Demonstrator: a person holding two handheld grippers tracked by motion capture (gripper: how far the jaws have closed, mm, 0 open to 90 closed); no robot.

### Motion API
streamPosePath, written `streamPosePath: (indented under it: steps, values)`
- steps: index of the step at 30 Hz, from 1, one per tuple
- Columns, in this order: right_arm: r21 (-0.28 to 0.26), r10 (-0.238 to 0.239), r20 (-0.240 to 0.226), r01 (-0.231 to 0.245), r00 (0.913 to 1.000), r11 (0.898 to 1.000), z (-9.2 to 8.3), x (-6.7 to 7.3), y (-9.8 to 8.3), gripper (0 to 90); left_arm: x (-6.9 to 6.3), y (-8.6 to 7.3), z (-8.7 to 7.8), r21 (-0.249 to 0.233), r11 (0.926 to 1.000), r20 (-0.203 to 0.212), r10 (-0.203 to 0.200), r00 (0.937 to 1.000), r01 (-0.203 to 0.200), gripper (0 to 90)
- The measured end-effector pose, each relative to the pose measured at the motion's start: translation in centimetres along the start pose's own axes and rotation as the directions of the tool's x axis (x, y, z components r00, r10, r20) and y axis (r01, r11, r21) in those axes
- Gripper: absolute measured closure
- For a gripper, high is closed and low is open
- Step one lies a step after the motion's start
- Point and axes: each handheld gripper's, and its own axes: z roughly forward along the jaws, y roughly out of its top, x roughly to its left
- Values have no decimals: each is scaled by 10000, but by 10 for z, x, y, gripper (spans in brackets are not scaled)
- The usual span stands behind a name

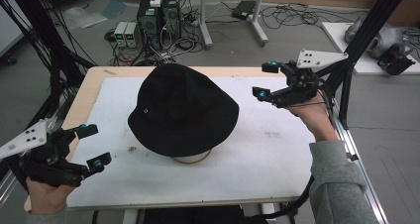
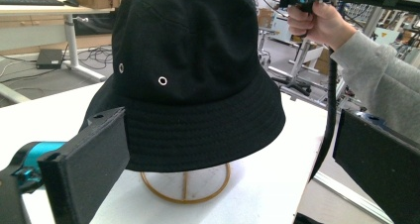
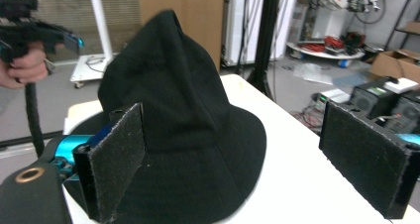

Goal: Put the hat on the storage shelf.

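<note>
A black bucket hat (image 1: 183,110) sits on a ring-based wire stand (image 1: 192,158) near the middle of the white mat (image 1: 267,159) that covers the wooden table (image 1: 89,85). Two small metal eyelets (image 2: 162,80) show on the side of its crown; no brand, label or writing can be read on the hat, the mat or the grippers.

The left gripper (image 1: 94,147) hovers over the table's near left corner, well apart from the hat, its jaws spread wide with nothing between them. The right gripper (image 1: 265,80) hangs above the mat's far right part, near the brim but not touching it, its jaws also spread wide and empty. In both gripper views the hat stands ahead between the black jaw pads (image 3: 366,159).
</note>
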Motion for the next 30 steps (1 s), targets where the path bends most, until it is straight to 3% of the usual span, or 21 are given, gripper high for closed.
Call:
streamPosePath:
  steps: [3, 4, 11, 18, 20, 30]
  values:
    - [32, 230, 59, -230, 9997, 9997, -7, -2, -10, 105, 1, 0, 1, 8, 10000, 18, 6, 10000, -6, 18]
    - [41, 250, 299, -252, 9992, 9997, -12, -3, -17, 105, 2, 0, 1, 4, 10000, 25, 3, 10000, -3, 18]
    - [-85, 582, 801, -577, 9951, 9983, -26, -3, -36, 105, 4, 0, 4, 13, 10000, -5, -31, 10000, 31, 18]
    - [-516, 873, 915, -828, 9920, 9952, -43, 4, -51, 105, 3, 1, 4, -4, 10000, 20, 5, 10000, -5, 18]
    - [-468, 1149, 944, -1109, 9889, 9927, -47, 5, -53, 105, 3, 1, 4, -15, 10000, 21, 10, 10000, -10, 18]
    - [-576, 1670, 883, -1624, 9820, 9850, -69, 10, -73, 105, 5, 0, 5, -17, 10000, -55, -34, 10000, 34, 18]
